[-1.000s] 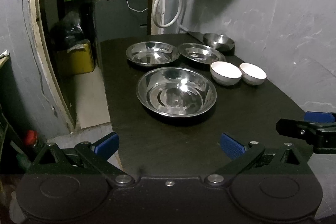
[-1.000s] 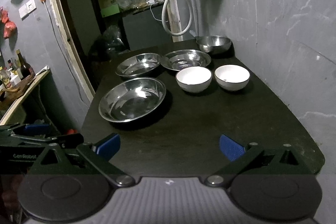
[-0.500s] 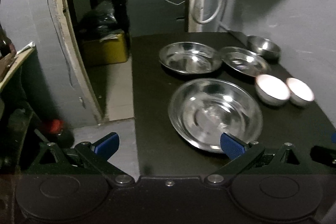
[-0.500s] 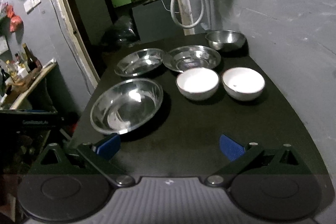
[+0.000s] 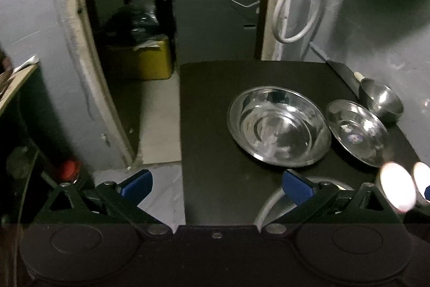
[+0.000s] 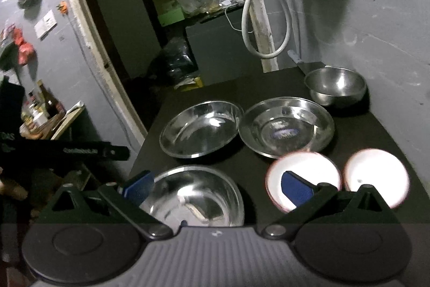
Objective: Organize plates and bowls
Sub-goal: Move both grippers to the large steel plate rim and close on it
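Observation:
On a black table (image 6: pixel 371 131) stand three shallow steel plates, one small steel bowl and two white bowls. In the right wrist view the nearest steel plate (image 6: pixel 196 195) lies between my fingers, with two more steel plates (image 6: pixel 201 128) (image 6: pixel 286 127) behind it and the steel bowl (image 6: pixel 336 85) at the back. My right gripper (image 6: pixel 217 187) is open and empty, its right fingertip in front of the left white bowl (image 6: pixel 303 166); the second white bowl (image 6: pixel 376 176) is beside it. My left gripper (image 5: pixel 216 186) is open and empty over the table's left edge, short of a steel plate (image 5: pixel 278 125).
A grey wall (image 6: pixel 389 18) runs along the table's right side, with a white hose (image 6: pixel 250 26) and a hanging bag above the far end. Left of the table is floor and a doorway with a yellow box (image 5: pixel 150 61). The left gripper's body (image 6: pixel 64 151) shows at the left.
Both grippers have moved forward toward the dishes, which now look larger. The left gripper has shifted left, so the plates now sit to its right. Both stay open.

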The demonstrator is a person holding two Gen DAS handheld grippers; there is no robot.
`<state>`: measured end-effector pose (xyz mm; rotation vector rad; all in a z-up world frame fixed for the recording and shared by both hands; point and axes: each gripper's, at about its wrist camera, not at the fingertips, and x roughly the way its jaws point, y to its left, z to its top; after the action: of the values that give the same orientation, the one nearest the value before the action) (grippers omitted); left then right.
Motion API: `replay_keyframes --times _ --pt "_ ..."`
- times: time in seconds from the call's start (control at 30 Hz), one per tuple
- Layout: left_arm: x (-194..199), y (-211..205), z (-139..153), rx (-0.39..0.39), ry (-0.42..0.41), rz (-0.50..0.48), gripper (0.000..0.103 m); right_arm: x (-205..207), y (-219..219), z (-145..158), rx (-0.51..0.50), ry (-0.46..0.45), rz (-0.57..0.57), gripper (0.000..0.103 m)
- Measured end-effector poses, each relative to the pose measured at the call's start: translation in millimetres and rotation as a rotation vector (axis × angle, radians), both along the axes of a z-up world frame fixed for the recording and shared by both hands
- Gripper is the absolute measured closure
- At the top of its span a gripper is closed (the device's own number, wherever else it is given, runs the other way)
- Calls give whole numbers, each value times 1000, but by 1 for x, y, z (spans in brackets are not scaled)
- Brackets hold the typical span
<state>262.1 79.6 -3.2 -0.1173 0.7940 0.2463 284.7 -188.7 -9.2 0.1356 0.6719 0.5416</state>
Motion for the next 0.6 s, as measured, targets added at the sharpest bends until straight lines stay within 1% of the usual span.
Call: replay_keyframes --times 0.1,0.2,0.23,0.37,0.43,0.47,0.53,0.6 --pt "30 12 -9 -8 5 -43 1 20 16 -4 20 33 -16 0" --pt "57 24 -19 -9 4 -89 1 38 35 -13 11 76 -29 0" --pt "64 28 -21 -7 3 -99 2 45 42 -16 21 83 -38 1" --pt "89 39 -32 -25 25 -149 10 62 58 -29 47 100 -62 6" --pt "99 45 -38 -43 32 -165 13 69 65 -35 60 115 -83 12" --pt "103 48 -40 -49 35 -174 16 73 68 -37 65 122 -92 14" --pt "109 51 -45 -60 42 -195 20 78 73 -43 63 132 -112 19" --pt "115 53 -50 -77 54 -213 27 84 78 -48 67 145 -133 21"
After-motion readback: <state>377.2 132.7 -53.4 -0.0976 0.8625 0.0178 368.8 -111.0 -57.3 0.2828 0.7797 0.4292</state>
